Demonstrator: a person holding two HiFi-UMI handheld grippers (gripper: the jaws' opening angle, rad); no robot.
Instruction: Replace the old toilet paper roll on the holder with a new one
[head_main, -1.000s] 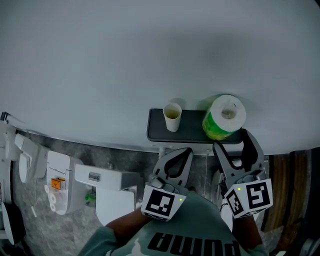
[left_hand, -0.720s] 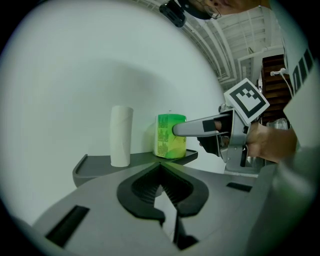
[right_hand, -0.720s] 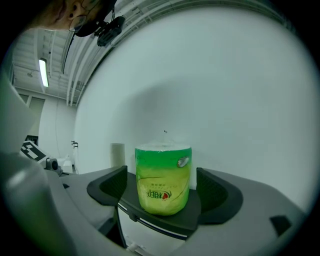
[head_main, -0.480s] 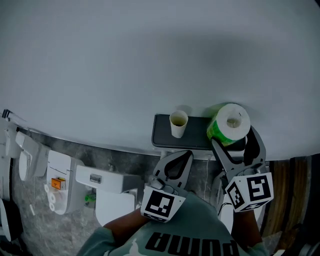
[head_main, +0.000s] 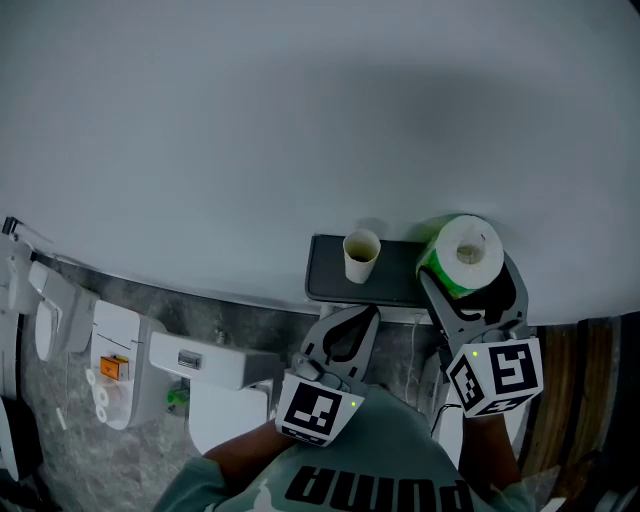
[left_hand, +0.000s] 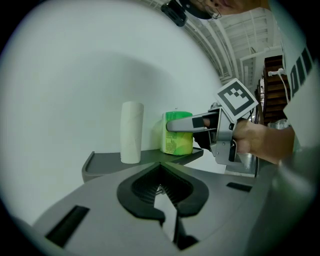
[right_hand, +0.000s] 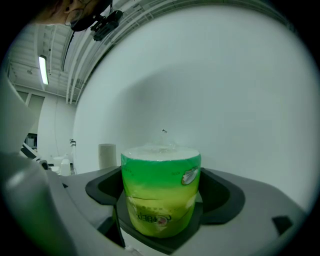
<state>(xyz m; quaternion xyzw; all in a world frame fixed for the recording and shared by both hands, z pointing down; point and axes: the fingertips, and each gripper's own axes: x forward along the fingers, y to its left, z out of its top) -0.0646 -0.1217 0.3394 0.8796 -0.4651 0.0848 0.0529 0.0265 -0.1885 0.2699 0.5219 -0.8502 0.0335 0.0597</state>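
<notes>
A dark shelf (head_main: 330, 272) juts from a plain pale wall (head_main: 300, 120). Below and to its left stand a white toilet cistern (head_main: 215, 372) and a white box with an orange label (head_main: 118, 368), in front of grey marbled tiling (head_main: 100, 455). A strip of wood panelling (head_main: 565, 385) runs down at the far right. An empty cardboard tube (head_main: 361, 256) stands upright on the shelf, left of its middle, well apart from the new toilet paper roll (head_main: 466, 252). That roll, in green wrapping, stands on end at the shelf's right end. Nothing lies between the tube and the roll, and the tube is outside both grippers. The right gripper (head_main: 468, 274) points about level at the wall, reaching over the shelf's front edge with one jaw on each side of the roll. Its jaws have just been opening and now stand wide, with a gap to the wrapping on both sides, so the roll (right_hand: 160, 195) sits between them ungripped, with the tube (right_hand: 106, 156) far off to the left. In the left gripper view a hand (left_hand: 262, 142) grips the right gripper under its marker cube (left_hand: 237, 97). The left gripper (head_main: 368, 314) also points about level, held back just in front of the shelf's front edge, below the tube. Its jaws are closed tip to tip with nothing in them.
</notes>
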